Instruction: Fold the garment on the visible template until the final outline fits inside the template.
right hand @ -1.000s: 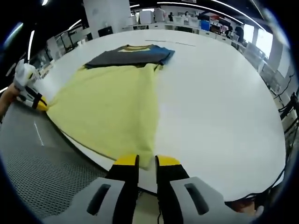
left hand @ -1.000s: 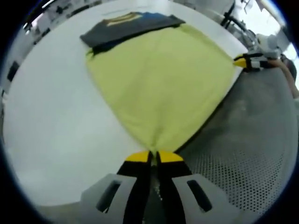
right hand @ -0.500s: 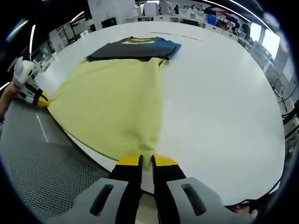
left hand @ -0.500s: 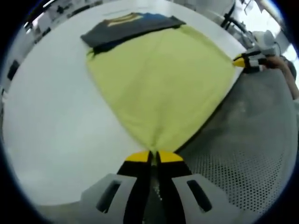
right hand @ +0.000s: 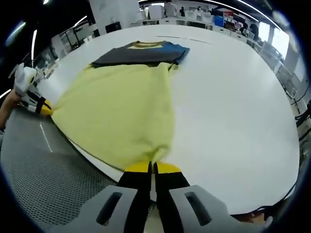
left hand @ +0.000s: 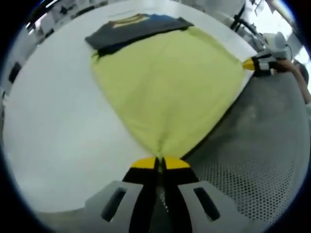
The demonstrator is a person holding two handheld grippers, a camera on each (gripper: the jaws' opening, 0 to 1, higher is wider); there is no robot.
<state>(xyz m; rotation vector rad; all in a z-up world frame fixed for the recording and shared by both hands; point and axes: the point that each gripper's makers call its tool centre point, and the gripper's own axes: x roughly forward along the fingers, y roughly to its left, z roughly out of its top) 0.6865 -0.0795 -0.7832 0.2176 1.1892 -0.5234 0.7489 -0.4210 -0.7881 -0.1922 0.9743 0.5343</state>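
The right gripper point(right hand: 151, 167) has clenched its fingers onto the yellow garment point(right hand: 119, 111), the left gripper point(left hand: 159, 162) grasping the other corner at the desk point(right hand: 228, 111) edge, folding barely begun.

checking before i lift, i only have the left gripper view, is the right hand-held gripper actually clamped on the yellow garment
Observer: Yes. In the right gripper view the right hand-held gripper is shut on the yellow garment's near corner.
Operator: room on the table past that side?
Observer: Yes, bare white table stretches wide beyond that edge.
Operator: anything behind the dark folded garment?
Observer: Past the dark folded garment, desks and shelving line the room's far end.
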